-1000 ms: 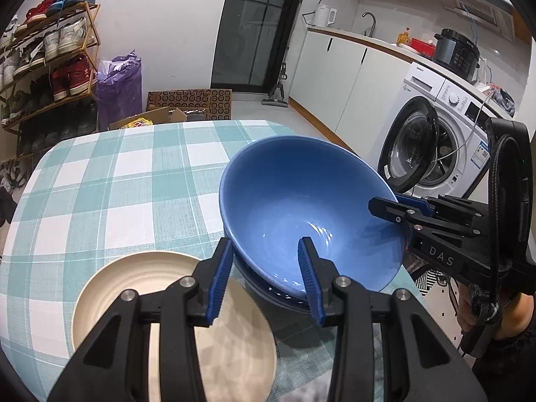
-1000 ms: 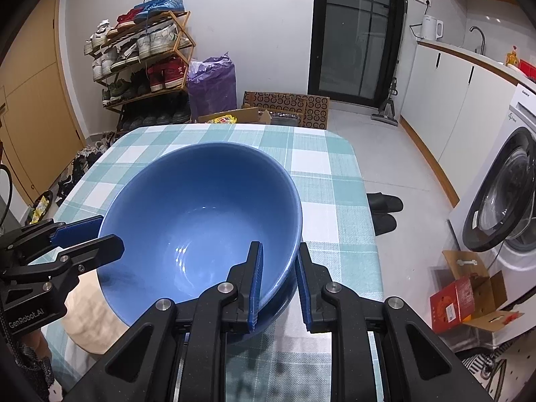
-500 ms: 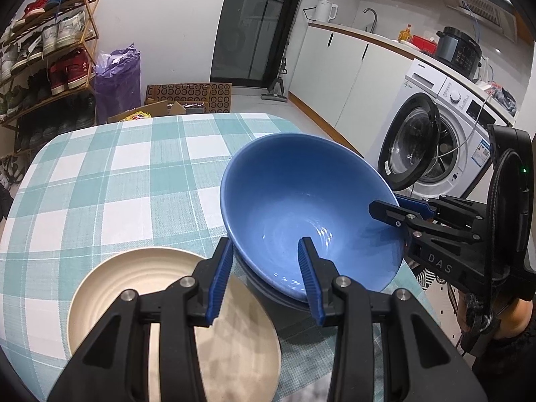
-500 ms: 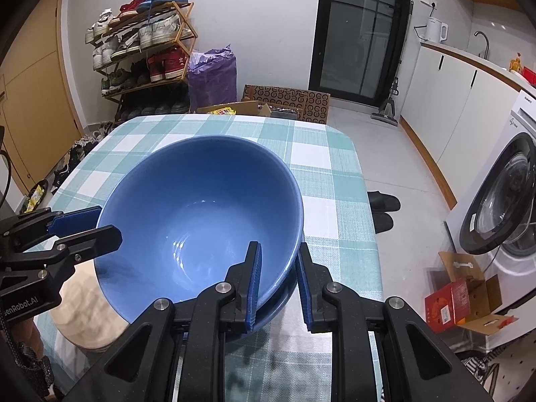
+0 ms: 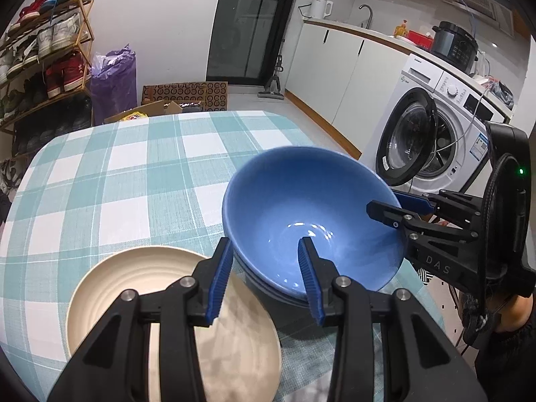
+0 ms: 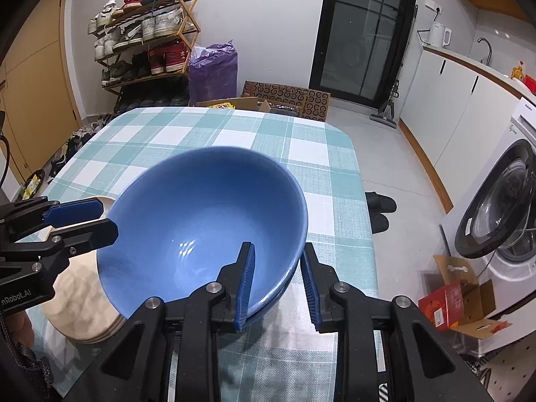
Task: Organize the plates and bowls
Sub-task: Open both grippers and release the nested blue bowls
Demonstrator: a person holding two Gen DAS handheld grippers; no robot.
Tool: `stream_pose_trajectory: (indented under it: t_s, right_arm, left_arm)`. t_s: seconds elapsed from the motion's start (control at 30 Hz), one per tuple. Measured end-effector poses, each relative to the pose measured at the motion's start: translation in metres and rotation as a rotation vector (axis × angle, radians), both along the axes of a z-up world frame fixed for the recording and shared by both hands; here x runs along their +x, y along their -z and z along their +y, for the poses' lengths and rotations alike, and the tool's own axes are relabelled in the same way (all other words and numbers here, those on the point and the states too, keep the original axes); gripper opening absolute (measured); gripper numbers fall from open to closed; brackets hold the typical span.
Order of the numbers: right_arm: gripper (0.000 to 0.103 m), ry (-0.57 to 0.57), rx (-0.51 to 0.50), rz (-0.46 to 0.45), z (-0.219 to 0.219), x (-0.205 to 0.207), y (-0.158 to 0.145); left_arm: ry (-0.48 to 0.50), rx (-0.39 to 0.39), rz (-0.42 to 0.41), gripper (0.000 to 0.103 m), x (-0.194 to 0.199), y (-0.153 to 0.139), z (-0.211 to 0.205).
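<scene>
We start at the left claw (image 5: 264, 278), seen from its own camera: its jaws stand apart, straddling the near rim of the blue bowl (image 5: 311, 221), one finger outside the wall and one inside the hollow, and we see a gap on both sides, so it grips nothing. Below and left of this claw lies the cream plate (image 5: 127, 288) flat on the checked worktop (image 5: 110, 174); the left finger hangs over its right edge. From the right camera that plate looks like the top of a short stack, its layered edge showing.

The blue bowl sits just ahead of both claws, tilted, nested in a darker bowl (image 5: 278, 296) whose rim peeks out beneath it. The plate and the bowls look close enough to touch; we cannot tell whether they do.

On to the right claw (image 6: 278, 278): it also straddles the bowl's rim, on the side nearest it. Its jaws have just been opening, and the pads no longer press on the wall; the rim stands loose between them. In the left view this claw (image 5: 398, 207) reaches in from the right.

Beyond the right claw, past the worktop's edge, stands a washing machine (image 6: 502, 207) with its door ajar.
</scene>
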State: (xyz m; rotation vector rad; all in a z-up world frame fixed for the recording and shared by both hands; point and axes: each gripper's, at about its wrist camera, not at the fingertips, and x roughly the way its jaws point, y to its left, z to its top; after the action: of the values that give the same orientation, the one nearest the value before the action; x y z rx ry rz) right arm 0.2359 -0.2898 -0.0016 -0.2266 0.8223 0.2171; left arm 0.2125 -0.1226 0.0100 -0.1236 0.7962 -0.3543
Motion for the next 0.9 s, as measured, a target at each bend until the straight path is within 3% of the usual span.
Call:
stream_pose_trajectory:
  t_s: [0.17,0.2,0.23,0.27,0.47,0.6,0.7,0.8,0.9]
  right_arm:
    - [0.032,0.009,0.02,-0.014,-0.009,-0.005,-0.005]
    - [0.033,0.012,0.025,-0.015,-0.011,-0.006,-0.006]
    - [0.037,0.014,0.029,-0.014,-0.013,-0.007,-0.007]
    - [0.045,0.015,0.039,-0.013,-0.016,-0.008,-0.007]
    - [0.065,0.019,0.093,-0.005,-0.026,-0.014,-0.005]
    - [0.071,0.025,0.14,0.01,-0.031,-0.015,-0.003]
    - [0.078,0.034,0.165,0.022,-0.034,-0.015,0.001]
    - [0.083,0.036,0.173,0.032,-0.035,-0.014,0.007]
    - [0.095,0.039,0.173,0.038,-0.034,-0.012,0.012]
  left_arm:
    - [-0.011,0.001,0.004,0.042,0.001,-0.001,0.003]
    - [-0.016,0.0,0.008,0.048,0.001,0.0,0.004]
    - [-0.021,-0.001,0.01,0.054,0.001,0.0,0.005]
    - [-0.022,-0.004,0.011,0.055,0.001,0.0,0.006]
    - [-0.039,-0.023,0.023,0.061,0.002,0.001,0.012]
    - [-0.059,-0.033,0.04,0.067,0.005,0.005,0.017]
    - [-0.068,-0.037,0.043,0.08,0.006,0.008,0.018]
    - [-0.061,-0.036,0.041,0.085,0.007,0.009,0.017]
    - [-0.062,-0.042,0.041,0.085,0.009,0.011,0.018]
